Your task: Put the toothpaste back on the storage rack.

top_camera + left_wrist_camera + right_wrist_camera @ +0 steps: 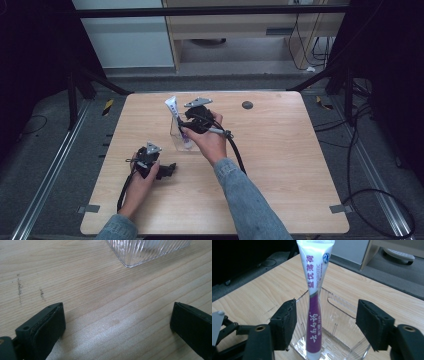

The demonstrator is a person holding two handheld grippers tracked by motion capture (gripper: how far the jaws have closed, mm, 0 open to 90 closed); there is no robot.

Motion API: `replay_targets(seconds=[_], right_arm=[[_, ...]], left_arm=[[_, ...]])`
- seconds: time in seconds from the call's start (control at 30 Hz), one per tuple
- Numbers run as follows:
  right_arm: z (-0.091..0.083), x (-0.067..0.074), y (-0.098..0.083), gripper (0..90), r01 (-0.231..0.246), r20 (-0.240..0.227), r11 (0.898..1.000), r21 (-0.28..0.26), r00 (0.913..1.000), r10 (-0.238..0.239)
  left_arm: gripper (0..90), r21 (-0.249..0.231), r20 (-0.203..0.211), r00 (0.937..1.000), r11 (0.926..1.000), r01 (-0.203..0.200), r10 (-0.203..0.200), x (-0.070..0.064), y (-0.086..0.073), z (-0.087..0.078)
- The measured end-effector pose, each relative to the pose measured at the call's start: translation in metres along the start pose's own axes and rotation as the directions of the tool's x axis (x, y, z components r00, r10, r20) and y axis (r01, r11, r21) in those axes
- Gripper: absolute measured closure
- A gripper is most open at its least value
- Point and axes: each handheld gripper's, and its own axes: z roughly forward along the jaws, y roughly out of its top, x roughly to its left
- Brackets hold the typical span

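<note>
Down low on my left, left gripper [169,170] sits wide open on the light wooden table [280,165], holding nothing. Over to the right, right gripper [325,322] gapes around the white-and-purple toothpaste tube [315,312], not touching it, standing in the clear ribbed plastic box [342,312].

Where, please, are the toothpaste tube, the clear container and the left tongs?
toothpaste tube [314,322]: right gripper view, purple lower body.
clear container [342,305]: right gripper view, far wall.
left tongs [170,169]: high view, between the tips.
</note>
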Motion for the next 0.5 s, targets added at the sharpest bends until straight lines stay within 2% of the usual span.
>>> replay_targets(seconds=[0.2, 0.37, 0.43, 0.5], right_arm=[[-0.004, -0.006, -0.002, 21.6, 0.006, -0.041, 0.999, 0.041, 0.9992, -0.005], [-0.008, -0.012, -0.002, 14.7, 0.001, -0.061, 0.999, 0.048, 0.9981, 0.002], [-0.011, -0.015, -0.002, 12.4, -0.006, -0.061, 0.999, 0.048, 0.9981, 0.008], [-0.014, -0.018, -0.003, 12.0, 0.0, -0.033, 0.999, 0.052, 0.9995, 0.002]], left_arm=[[0.0, 0.0, 0.0, 1.0, 1.0, 0.0, 0.0, 0.0, 0.0, 0.0], [0.0, 0.0, 0.0, 1.0, 1.0, 0.0, 0.0, 0.0, 0.0, 0.0], [0.0, 0.0, -0.001, 1.0, 1.0, 0.0, 0.0, 0.0, 0.0, 0.0], [0.0, 0.0, 0.0, 1.0, 1.0, 0.002, -0.002, 0.0, 0.0, 0.0]])
